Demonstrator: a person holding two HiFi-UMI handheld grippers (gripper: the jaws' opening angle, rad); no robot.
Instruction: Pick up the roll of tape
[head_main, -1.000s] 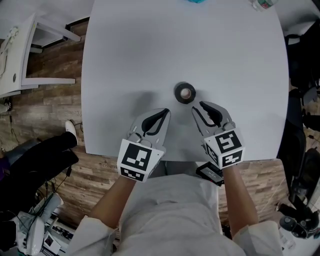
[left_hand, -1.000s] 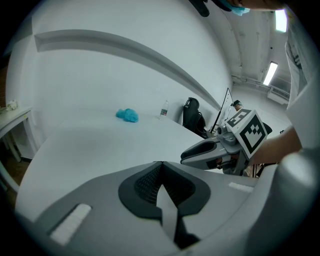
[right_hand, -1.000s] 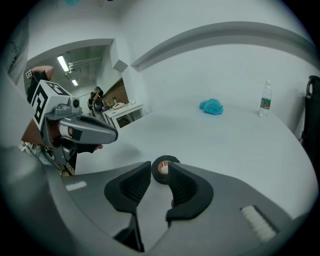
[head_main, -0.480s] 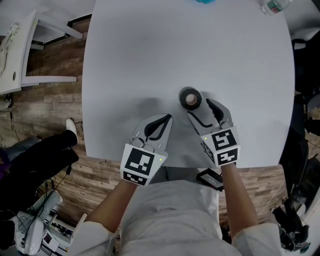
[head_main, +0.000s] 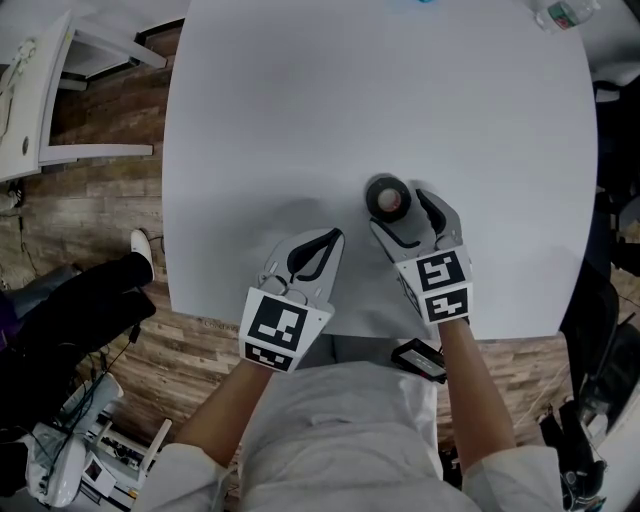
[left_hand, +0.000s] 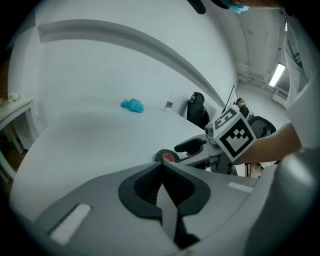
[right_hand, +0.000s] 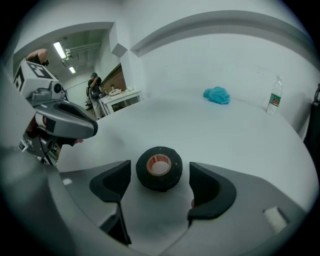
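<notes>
On the worktop, right gripper fingers, just opened wide, straddle the roll of tape; squeeze and lift remain. Left gripper fingers closed, empty.

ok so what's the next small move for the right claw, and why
Probably ease the right claw slightly further forward before closing. Its jaws have just been opening and now stand wide. The roll of tape lies flat on the table between them, untouched, and sits nearer the tips of the pads than their middle.
</notes>
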